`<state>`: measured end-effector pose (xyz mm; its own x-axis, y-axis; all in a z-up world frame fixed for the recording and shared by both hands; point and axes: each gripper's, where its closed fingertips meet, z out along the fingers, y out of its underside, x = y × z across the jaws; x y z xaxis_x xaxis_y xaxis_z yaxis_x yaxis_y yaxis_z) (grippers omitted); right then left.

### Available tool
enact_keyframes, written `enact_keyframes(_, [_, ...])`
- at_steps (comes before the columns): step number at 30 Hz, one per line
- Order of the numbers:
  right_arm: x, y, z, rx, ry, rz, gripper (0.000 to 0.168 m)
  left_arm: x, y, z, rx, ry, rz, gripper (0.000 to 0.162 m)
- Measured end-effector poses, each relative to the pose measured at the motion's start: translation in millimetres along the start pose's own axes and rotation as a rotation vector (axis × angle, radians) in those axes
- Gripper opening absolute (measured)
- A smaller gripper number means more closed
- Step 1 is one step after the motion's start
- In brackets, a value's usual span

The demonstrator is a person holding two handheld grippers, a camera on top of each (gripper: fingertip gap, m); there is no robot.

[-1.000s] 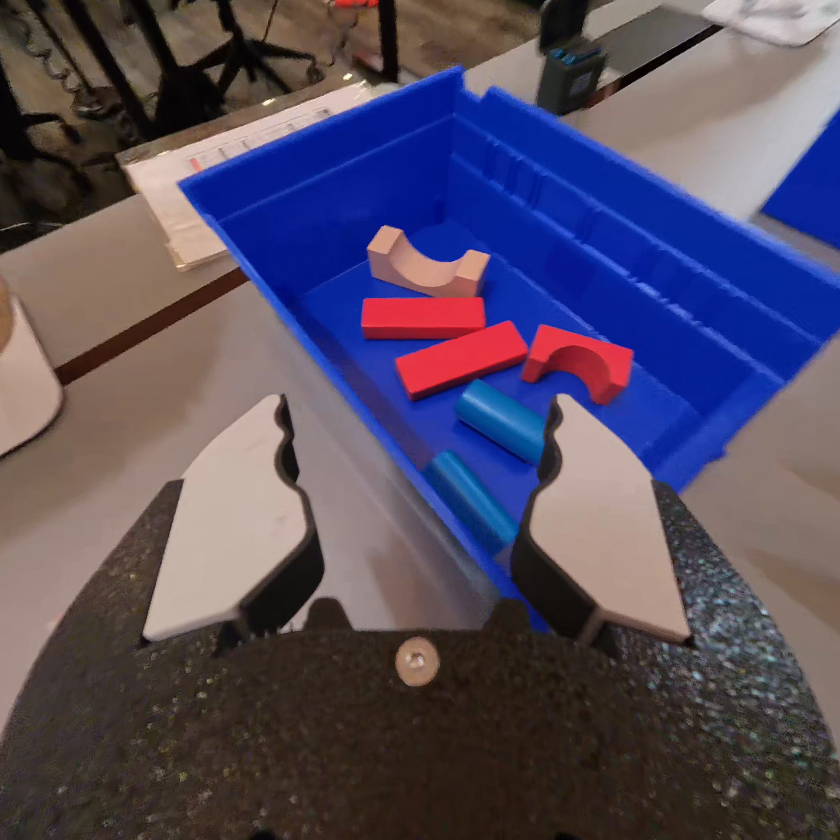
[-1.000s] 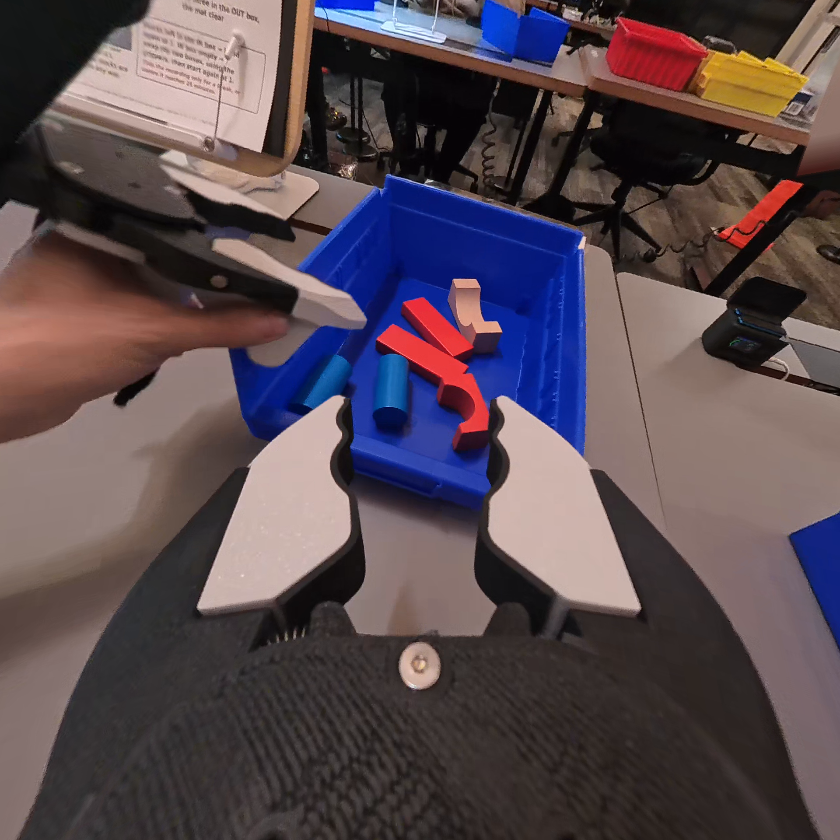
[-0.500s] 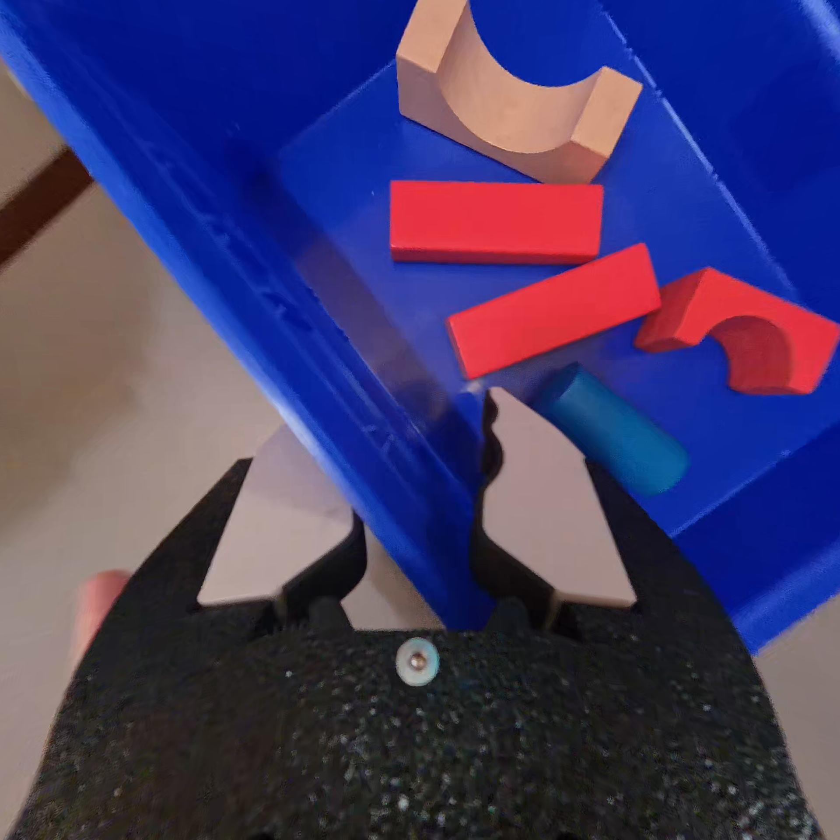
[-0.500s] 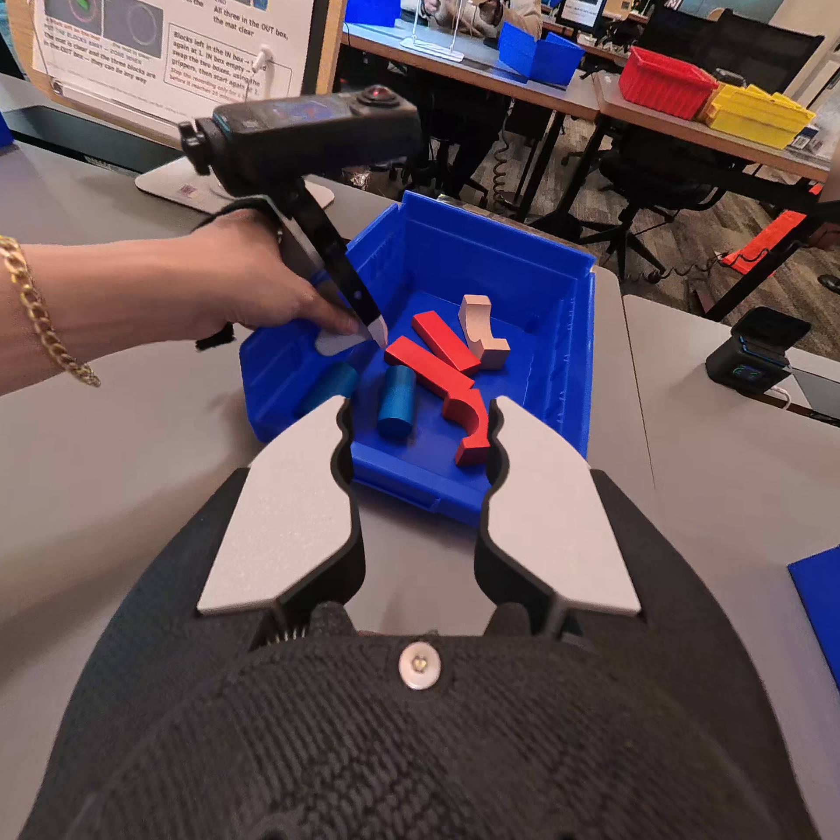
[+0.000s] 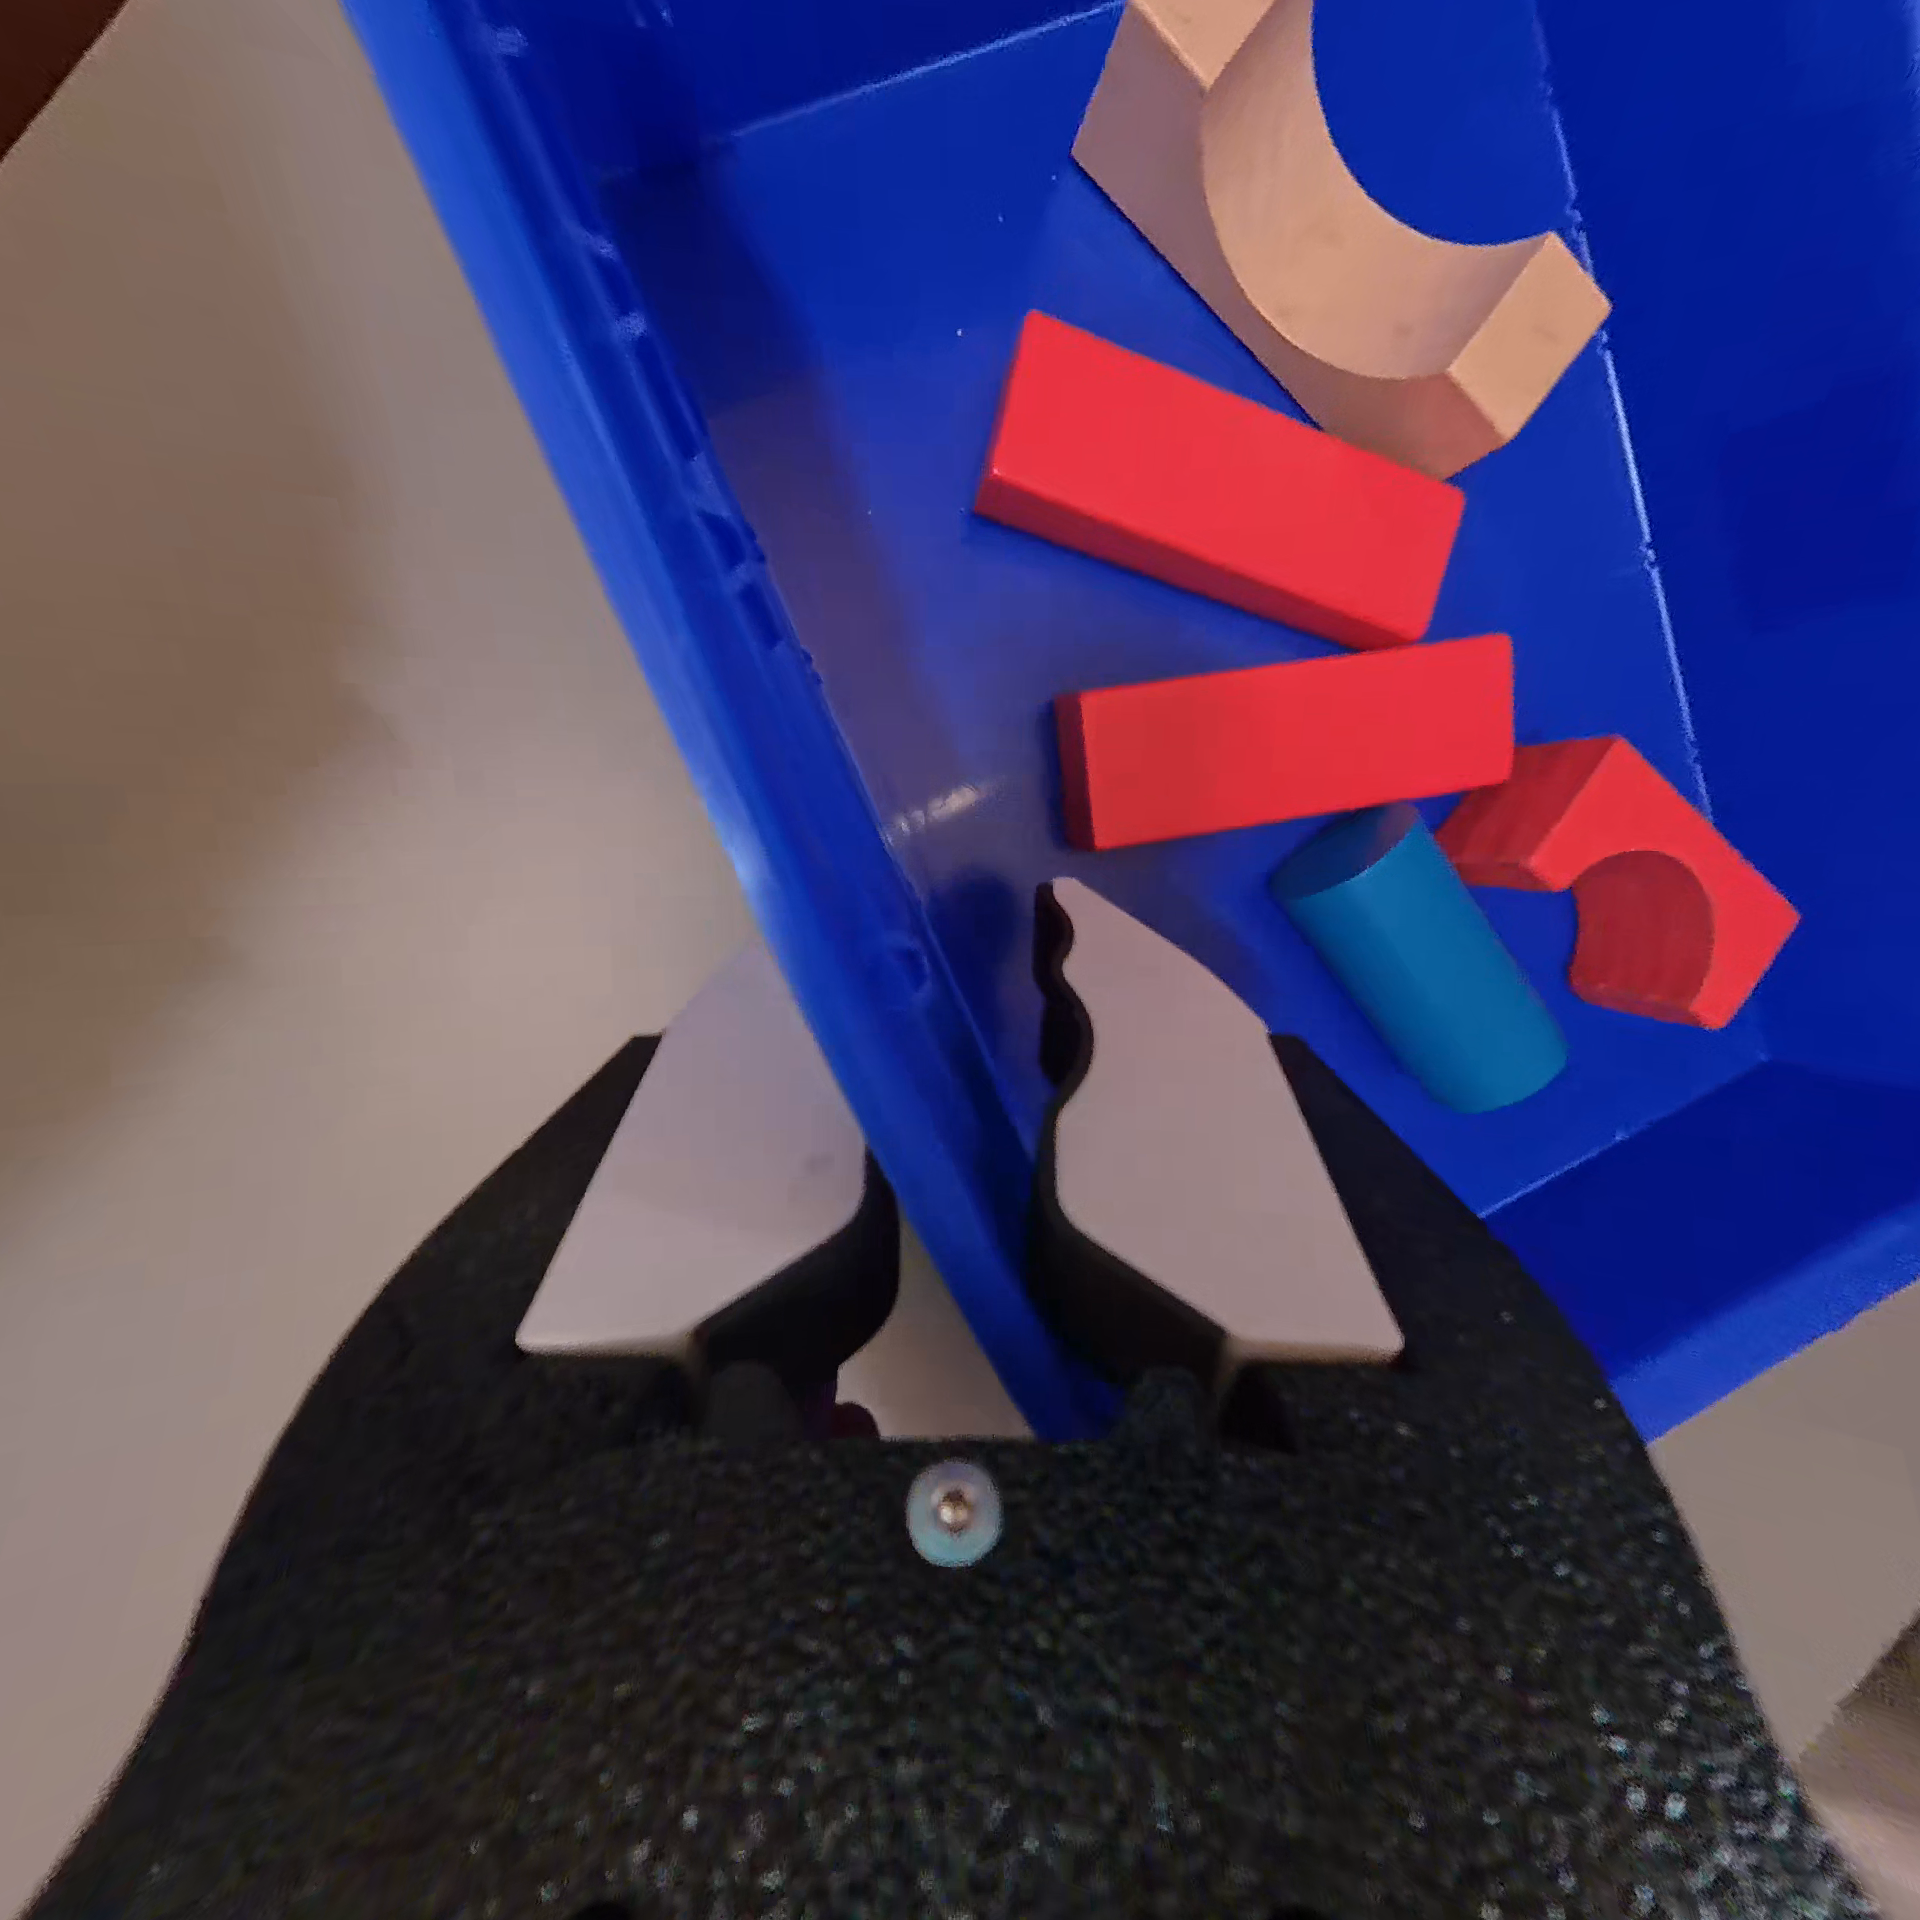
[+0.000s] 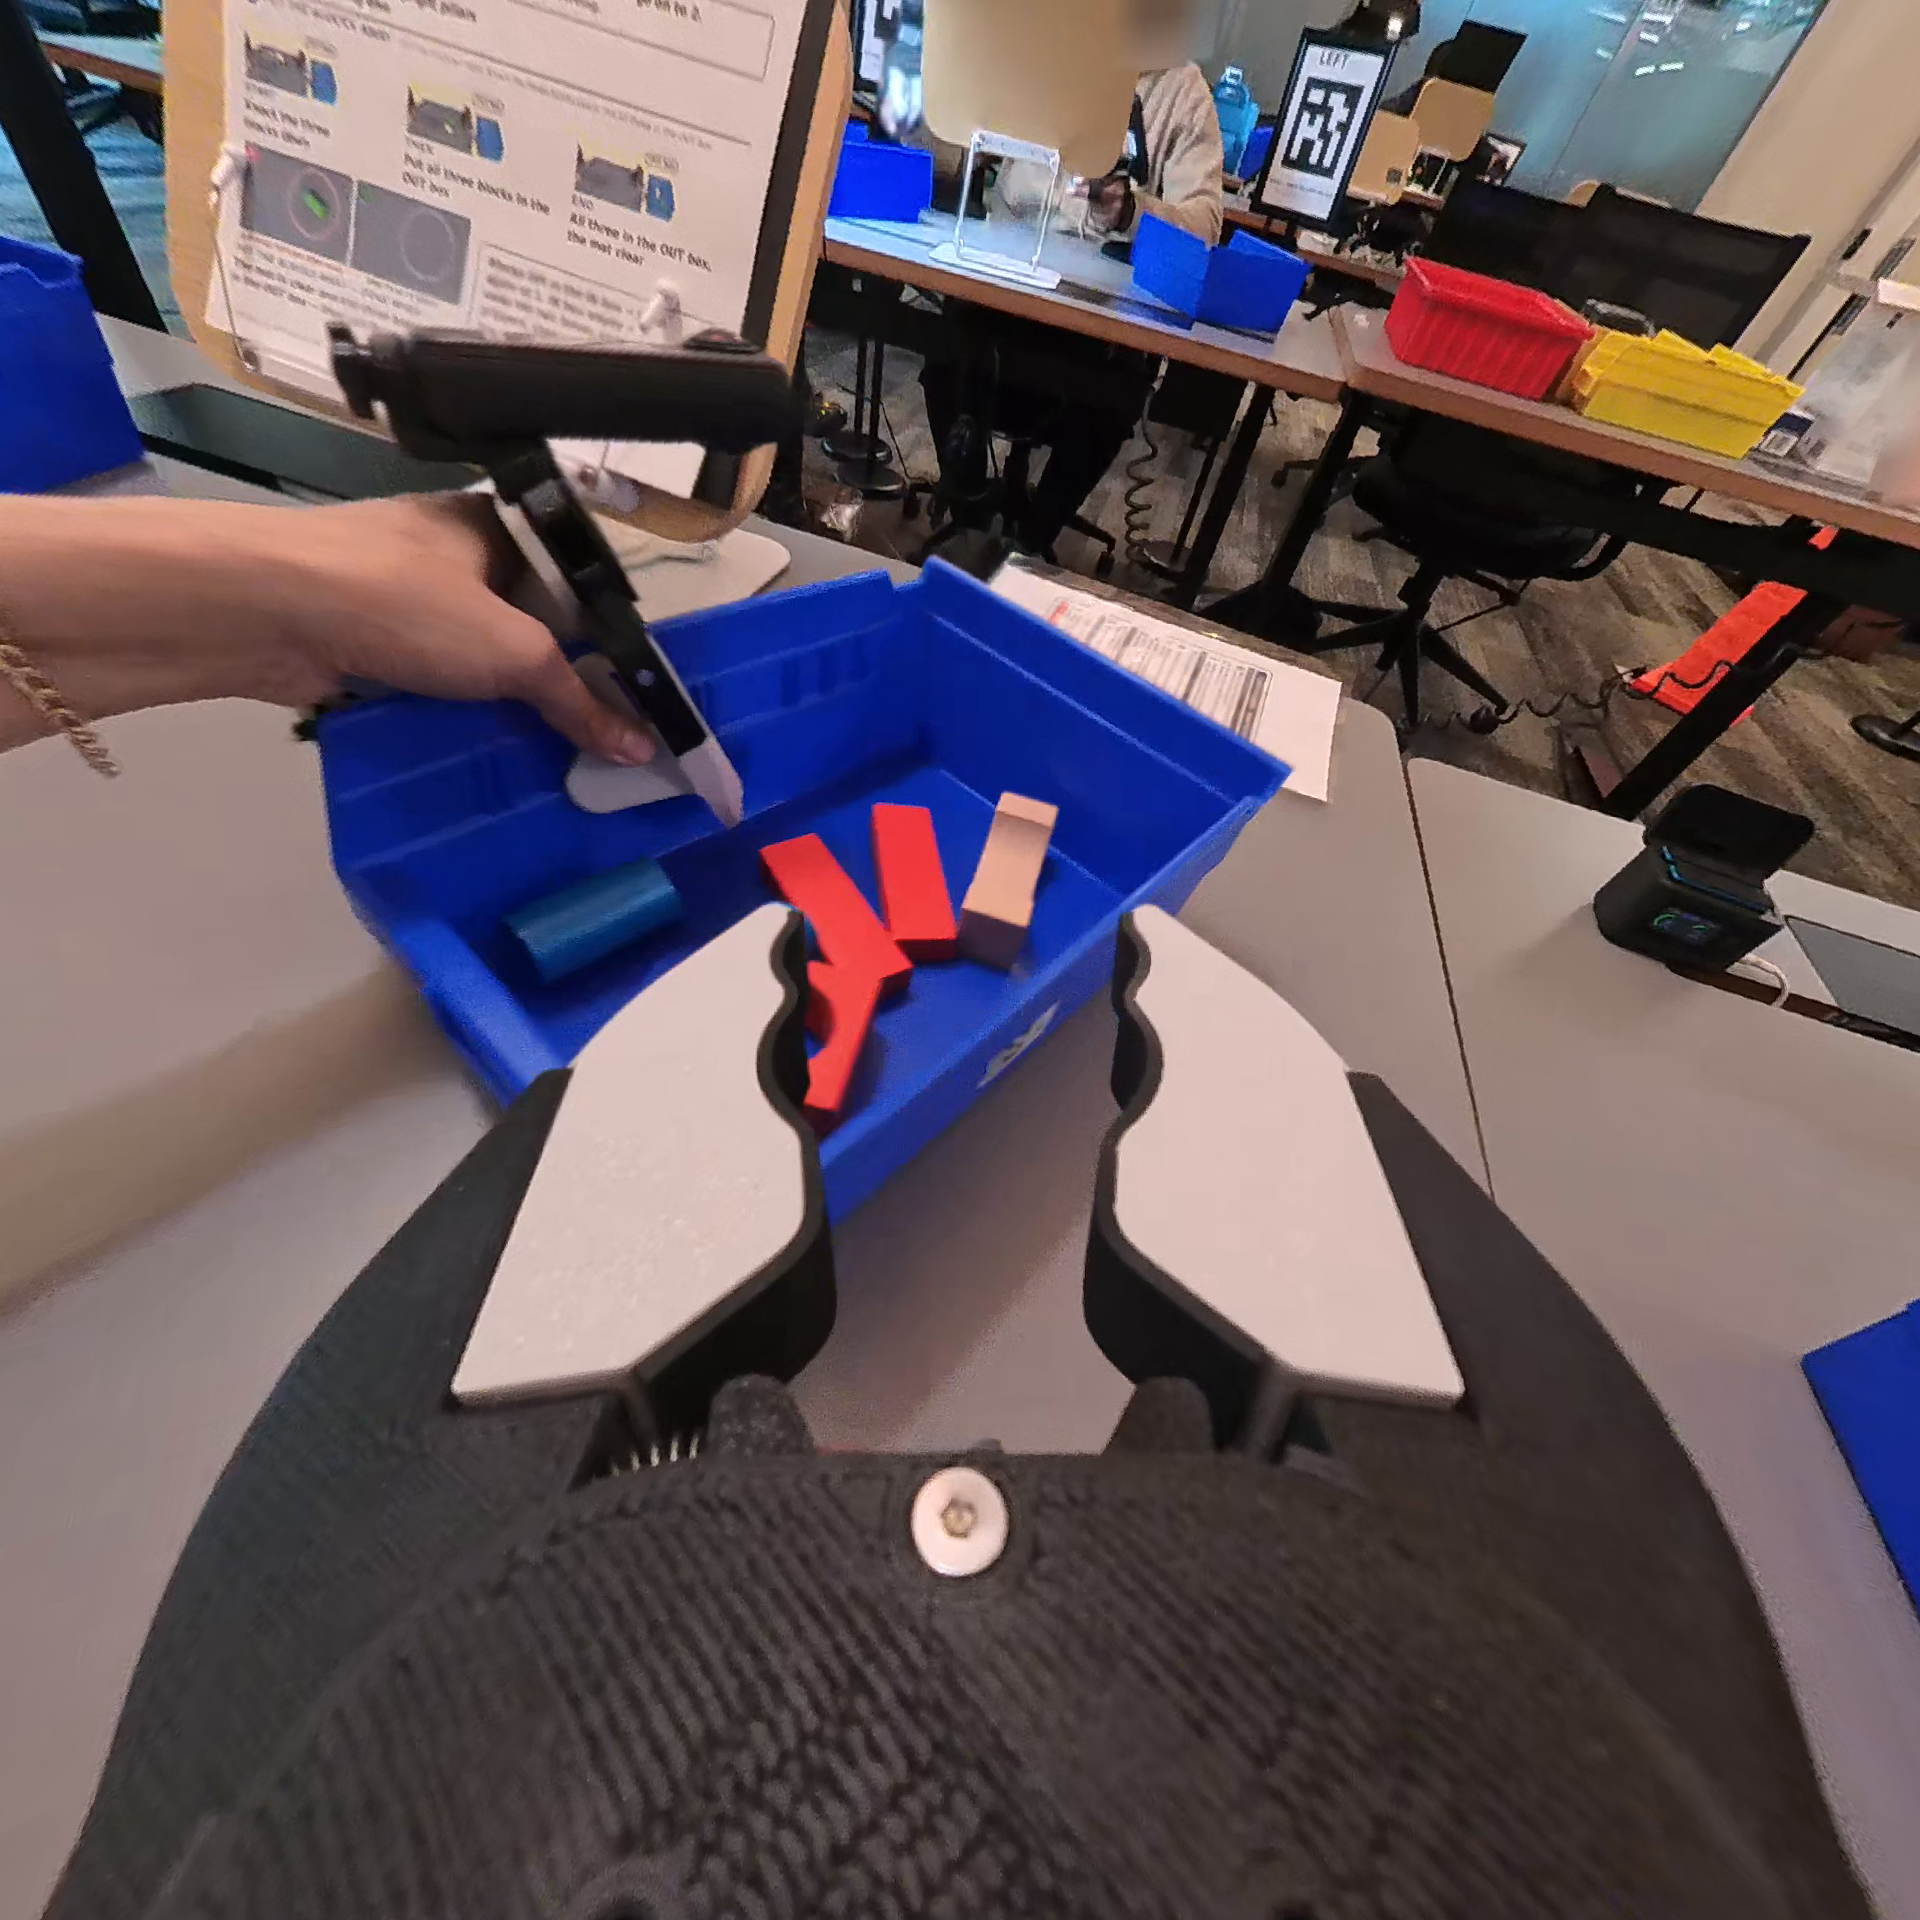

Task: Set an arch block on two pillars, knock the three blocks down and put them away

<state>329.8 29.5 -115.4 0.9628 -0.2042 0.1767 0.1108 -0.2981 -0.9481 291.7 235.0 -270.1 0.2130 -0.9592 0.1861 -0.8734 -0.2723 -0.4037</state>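
Observation:
A blue bin [image 5: 727, 520] stands on the grey table. My left gripper [image 5: 904, 935] is shut on the bin's side wall, one finger outside and one inside. In the bin lie a tan arch block [image 5: 1299, 260], two red planks [image 5: 1216, 478] [image 5: 1288, 738], a red arch [image 5: 1652, 883] and a blue cylinder [image 5: 1423, 966]. In the right wrist view a hand holds the left gripper [image 6: 665, 769] on the far wall of the bin [image 6: 1091, 665]. My right gripper [image 6: 951, 925] is open and empty, just above the bin's near corner, over the red arch [image 6: 842, 1049].
An instruction board [image 6: 488, 187] stands behind the bin, with a paper sheet [image 6: 1174, 665] at its far right. A black device [image 6: 1704, 883] sits on the table to the right, a blue mat [image 6: 1870, 1455] at the right edge. Another blue bin [image 6: 52, 364] is far left. About 25 centimetres separates my left fingertips from my right.
My left gripper came down over the bin's side wall and shut on it. The bin has turned on the table and the blocks shifted inside. My right gripper stayed open.

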Motion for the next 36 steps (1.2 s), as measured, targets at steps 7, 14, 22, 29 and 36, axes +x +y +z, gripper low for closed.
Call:
enact_keyframes(7, [-5.1,5.9,8.0,-0.038,0.002,-0.028,0.057,-22.6,52.8,-65.2,0.002,0.096,0.031,0.025])
enact_keyframes(14, [-49.4,0.4,27.3,-0.038,-0.112,-0.062,0.069,-77.6,126.0,-193.8,0.021,0.089,0.023,0.026])
enact_keyframes(22, [-218.5,-18.3,79.7,-0.043,-0.458,-0.050,0.089,-179.6,249.3,-347.5,0.066,-0.023,-0.169,0.027])
enact_keyframes(29, [-357.0,-92.3,168.3,-0.037,-0.580,0.145,0.092,-262.3,369.9,-444.9,0.165,-0.185,-0.431,0.026])
enact_keyframes(36, [-471.2,-133.4,265.5,-0.197,-0.561,0.218,0.092,-299.0,477.0,-484.6,0.229,-0.222,-0.659,0.026])
